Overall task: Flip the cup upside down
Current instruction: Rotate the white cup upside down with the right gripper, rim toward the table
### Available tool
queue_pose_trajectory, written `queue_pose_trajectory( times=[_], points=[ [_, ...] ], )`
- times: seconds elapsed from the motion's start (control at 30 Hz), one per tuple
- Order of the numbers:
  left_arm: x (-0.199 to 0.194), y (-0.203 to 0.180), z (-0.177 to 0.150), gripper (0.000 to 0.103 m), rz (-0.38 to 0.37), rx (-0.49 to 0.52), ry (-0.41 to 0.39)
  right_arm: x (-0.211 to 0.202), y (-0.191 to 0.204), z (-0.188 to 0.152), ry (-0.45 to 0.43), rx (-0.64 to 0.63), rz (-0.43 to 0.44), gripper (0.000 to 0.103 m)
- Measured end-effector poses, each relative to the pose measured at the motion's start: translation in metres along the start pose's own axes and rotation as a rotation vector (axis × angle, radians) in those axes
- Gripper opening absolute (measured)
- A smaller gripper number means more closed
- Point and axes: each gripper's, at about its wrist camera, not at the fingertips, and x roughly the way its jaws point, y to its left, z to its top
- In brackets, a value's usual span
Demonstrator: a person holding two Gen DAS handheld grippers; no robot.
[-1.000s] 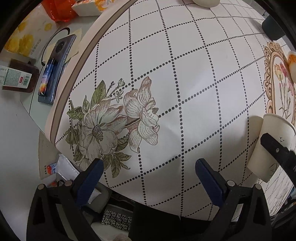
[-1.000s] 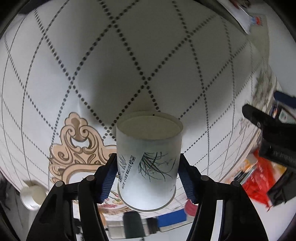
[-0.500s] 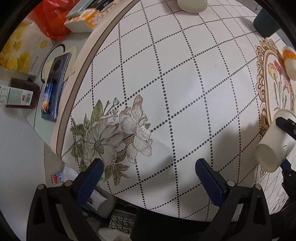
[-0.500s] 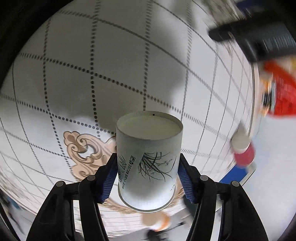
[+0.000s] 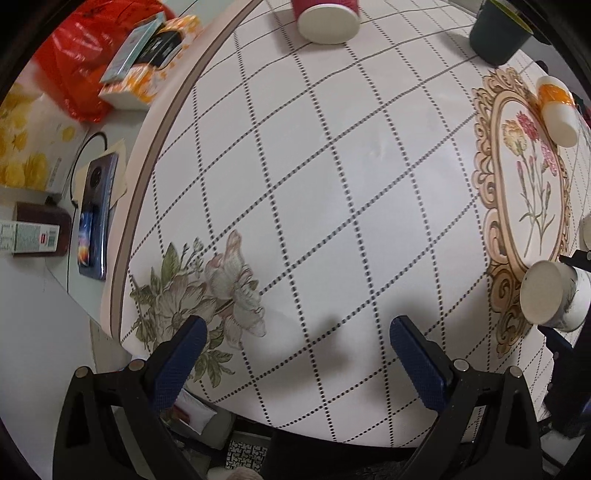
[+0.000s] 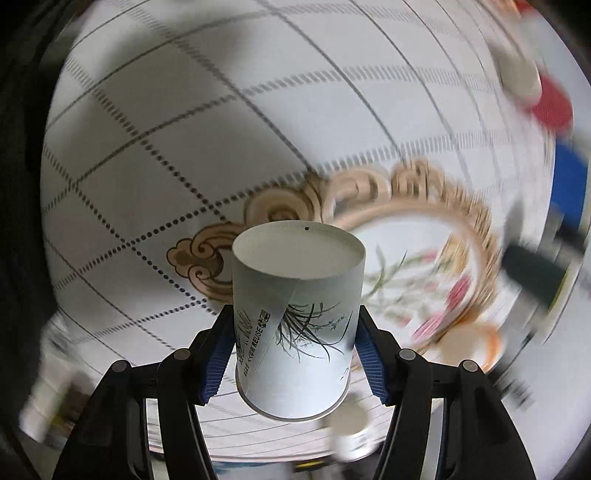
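My right gripper (image 6: pixel 293 328) is shut on a white paper cup (image 6: pixel 295 325) with a black grass drawing. The cup is held above the table, its flat base turned away from the camera toward the tabletop. In the left wrist view the same cup (image 5: pixel 550 293) shows at the far right, tipped on its side in the air over the gold ornament, base facing the camera. My left gripper (image 5: pixel 293 349) is open and empty, low over the near edge of the round table (image 5: pixel 332 166).
A red cup (image 5: pixel 327 16), a dark green cup (image 5: pixel 500 33) and an orange-banded cup (image 5: pixel 557 110) are on the table's far and right sides. A phone (image 5: pixel 94 218), boxes and a red bag (image 5: pixel 77 62) lie on the side surface at left.
My right gripper has rotated with the cup, turning it from upright toward inverted over the ornament. The left gripper has drawn back a little, so more of the table shows.
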Motion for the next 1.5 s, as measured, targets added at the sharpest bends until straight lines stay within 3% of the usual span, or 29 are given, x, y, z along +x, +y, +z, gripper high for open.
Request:
queue_pose_trajectory(
  times=[0.37,0.7,0.93,1.03,1.4,1.47,1.5],
  points=[
    [-0.001,-0.043,0.015,0.102,-0.011,0.046,-0.005,0.043,-0.059,-0.033,0.133,0.47,0.391,0.065],
    [0.008,-0.068,0.027,0.102,-0.007,0.066,0.018,0.093,-0.11,-0.075,0.2,0.801,0.672,0.065],
    [0.016,-0.075,0.031,0.102,-0.009,0.077,0.03,0.119,-0.129,-0.097,0.213,0.894,0.728,0.068],
    [0.024,-0.071,0.03,0.102,-0.017,0.083,0.033,0.122,-0.131,-0.105,0.228,0.91,0.748,0.082],
    [0.031,-0.089,0.038,0.102,-0.031,0.107,0.055,0.11,-0.151,-0.118,0.167,0.945,0.695,0.082],
    [0.033,-0.092,0.038,0.102,-0.029,0.113,0.057,0.11,-0.152,-0.12,0.154,0.953,0.692,0.079],
    [0.034,-0.094,0.039,0.102,-0.029,0.117,0.057,0.111,-0.153,-0.122,0.148,0.956,0.693,0.071]
  ],
)
